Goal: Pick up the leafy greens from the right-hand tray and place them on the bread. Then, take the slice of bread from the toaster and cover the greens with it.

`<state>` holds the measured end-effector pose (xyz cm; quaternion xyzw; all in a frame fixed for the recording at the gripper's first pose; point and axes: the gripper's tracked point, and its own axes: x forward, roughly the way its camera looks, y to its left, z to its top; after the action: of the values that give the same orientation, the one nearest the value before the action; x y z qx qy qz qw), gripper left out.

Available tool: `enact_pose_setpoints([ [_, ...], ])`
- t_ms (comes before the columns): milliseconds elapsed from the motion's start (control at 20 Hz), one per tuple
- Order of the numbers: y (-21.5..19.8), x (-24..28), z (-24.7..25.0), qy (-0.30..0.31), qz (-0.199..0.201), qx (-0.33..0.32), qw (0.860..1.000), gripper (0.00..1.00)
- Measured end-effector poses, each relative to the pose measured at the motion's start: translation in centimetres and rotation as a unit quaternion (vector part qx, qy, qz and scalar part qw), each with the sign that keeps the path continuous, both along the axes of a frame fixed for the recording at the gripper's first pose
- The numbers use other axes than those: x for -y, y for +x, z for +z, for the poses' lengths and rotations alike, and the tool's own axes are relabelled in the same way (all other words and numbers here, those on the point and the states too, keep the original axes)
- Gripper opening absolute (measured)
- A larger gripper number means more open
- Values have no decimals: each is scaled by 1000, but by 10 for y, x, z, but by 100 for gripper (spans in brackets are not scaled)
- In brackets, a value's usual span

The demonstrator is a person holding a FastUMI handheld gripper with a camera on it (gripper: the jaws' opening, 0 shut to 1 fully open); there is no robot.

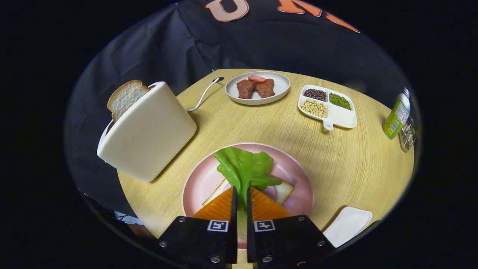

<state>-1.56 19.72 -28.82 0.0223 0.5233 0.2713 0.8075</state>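
Note:
My gripper (241,196) is shut on the stem of the leafy greens (244,168), both orange fingers (220,205) pressing on it. The green leaf hangs over the pink plate (201,179), above a slice of bread (283,191) that lies on the plate and is mostly hidden by my fingers. To the left of the plate stands a cream toaster (149,130), tilted in this view, with a second slice of bread (125,98) sticking out of its slot.
A white plate with brown meat pieces (257,89) and a white divided dish of beans (326,106) sit at the far side of the round wooden table (354,164). A green bottle (396,116) stands at the right edge. A white tray (347,224) lies near right.

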Motion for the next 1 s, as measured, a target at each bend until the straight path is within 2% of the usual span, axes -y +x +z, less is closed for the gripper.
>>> enact_pose_setpoints([
  [150,-5,0,-9,-11,8,-5,1000,12],
  [300,-4,-2,-6,-7,3,-2,1000,21],
  [450,2,1,0,-15,0,17,1000,26],
  [550,1,4,4,-18,2,21,1000,36],
  [600,3,6,6,-23,0,27,999,45],
  [700,5,9,12,-31,-5,36,999,53],
  [1000,23,6,42,-35,-17,73,997,69],
])
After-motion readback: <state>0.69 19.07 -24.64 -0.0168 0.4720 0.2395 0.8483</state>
